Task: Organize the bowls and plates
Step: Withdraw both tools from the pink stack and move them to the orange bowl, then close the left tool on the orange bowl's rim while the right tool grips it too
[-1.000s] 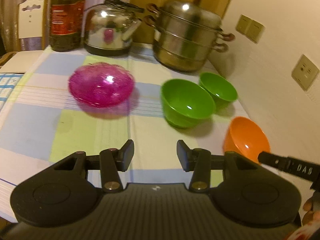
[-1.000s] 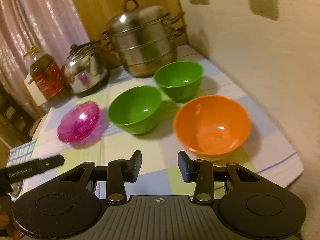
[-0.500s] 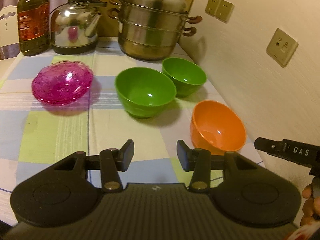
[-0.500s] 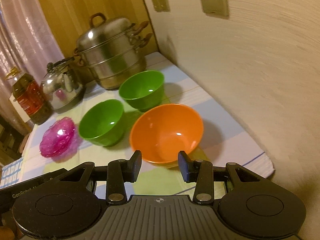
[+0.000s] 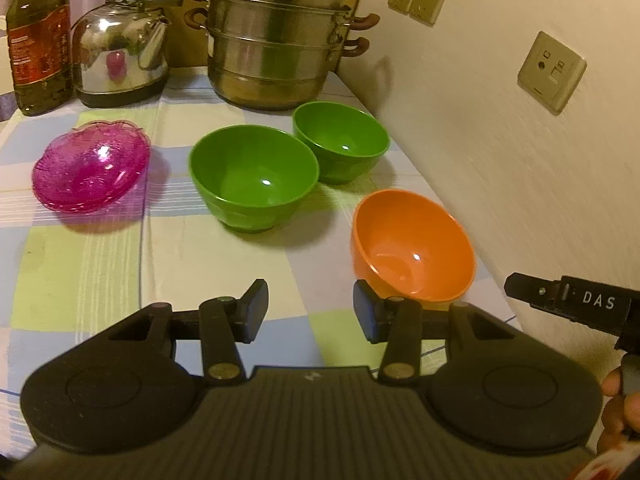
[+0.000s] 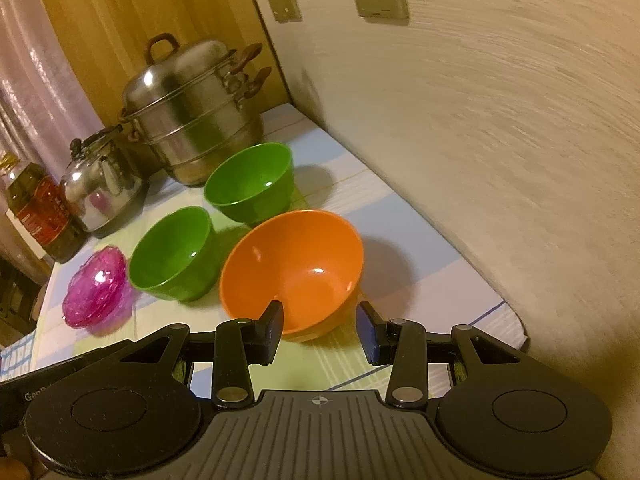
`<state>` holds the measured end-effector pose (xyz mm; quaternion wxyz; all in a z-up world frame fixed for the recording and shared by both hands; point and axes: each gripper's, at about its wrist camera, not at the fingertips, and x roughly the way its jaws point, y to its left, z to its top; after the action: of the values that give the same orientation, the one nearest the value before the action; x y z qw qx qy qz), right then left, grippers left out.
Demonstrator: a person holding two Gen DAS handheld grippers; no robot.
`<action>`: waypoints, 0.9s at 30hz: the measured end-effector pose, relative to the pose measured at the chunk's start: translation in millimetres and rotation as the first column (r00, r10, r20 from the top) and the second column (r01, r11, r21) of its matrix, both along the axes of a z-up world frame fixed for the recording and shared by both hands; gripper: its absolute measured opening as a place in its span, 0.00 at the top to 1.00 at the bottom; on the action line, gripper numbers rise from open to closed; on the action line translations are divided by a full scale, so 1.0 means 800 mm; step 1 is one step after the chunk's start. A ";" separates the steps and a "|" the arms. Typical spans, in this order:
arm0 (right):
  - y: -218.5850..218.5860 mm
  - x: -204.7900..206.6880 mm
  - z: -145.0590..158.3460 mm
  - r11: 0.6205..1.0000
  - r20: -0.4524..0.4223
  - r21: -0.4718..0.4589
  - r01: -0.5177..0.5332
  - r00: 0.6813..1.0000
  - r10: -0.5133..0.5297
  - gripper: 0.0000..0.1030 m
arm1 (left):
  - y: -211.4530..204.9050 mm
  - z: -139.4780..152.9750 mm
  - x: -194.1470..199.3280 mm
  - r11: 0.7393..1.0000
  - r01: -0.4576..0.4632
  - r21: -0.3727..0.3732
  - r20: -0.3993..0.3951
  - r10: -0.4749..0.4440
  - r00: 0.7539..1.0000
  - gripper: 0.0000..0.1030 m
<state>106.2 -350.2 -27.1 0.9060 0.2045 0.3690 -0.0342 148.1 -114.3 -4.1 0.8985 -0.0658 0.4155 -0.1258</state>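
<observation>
Both tools have swung toward the wall side of the bench since a second ago, so the orange bowl [image 6: 292,268] now sits just ahead of the right tool [image 6: 318,330], where earlier it lay further off. That tool's matte black fingers [image 6: 272,330] stand apart with nothing between them; the bowl's near rim shows just beyond the gap, not touched. The left tool [image 5: 308,310] is likewise parted and empty above the checked cloth of the bench [image 5: 80,264], with the orange bowl just beyond its right finger. In the left view the right tool's dark tip shows at the right edge, with part of a hand behind it.

The orange bowl is smooth, glossy plastic, round and deep, upright near the wall edge of the bench. Behind it stand two glossy green bowls of the same shape: the nearer green bowl [image 5: 254,178] and the farther green bowl [image 5: 340,140] close beside it, whether touching I cannot tell. Well apart to the left lies a shallow pink translucent dish [image 5: 90,170] with a scalloped, textured rim. At the far end stand a polished steel tiered steamer pot [image 5: 276,40], a shiny kettle [image 5: 120,52] and an oil bottle [image 5: 36,48].
</observation>
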 end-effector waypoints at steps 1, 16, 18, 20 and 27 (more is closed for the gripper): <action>-0.003 0.001 -0.001 1.000 -0.001 0.001 0.005 1.000 -0.005 0.61 | -0.003 0.000 0.002 1.000 0.002 -0.002 -0.002 -0.002 1.000 0.58; -0.039 0.022 -0.020 0.999 -0.008 0.011 0.036 0.999 -0.036 0.61 | -0.047 -0.016 0.032 0.998 0.062 -0.001 -0.011 -0.062 0.998 0.58; -0.044 0.027 -0.025 0.999 -0.015 0.019 0.033 0.999 -0.032 0.61 | -0.053 -0.021 0.038 0.998 0.066 -0.001 -0.015 -0.066 0.998 0.59; -0.046 0.034 -0.029 0.999 -0.021 0.022 0.028 0.999 -0.028 0.61 | -0.056 -0.027 0.046 0.998 0.067 0.001 -0.019 -0.067 0.998 0.59; -0.051 0.060 -0.048 0.999 -0.043 0.031 0.007 0.999 -0.006 0.61 | -0.065 -0.047 0.071 0.997 0.073 -0.011 -0.041 -0.073 0.996 0.60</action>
<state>153.9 -391.4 -65.4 0.8945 0.2192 0.3881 -0.0358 205.0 -166.0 -41.9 0.8843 -0.0572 0.4353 -0.1592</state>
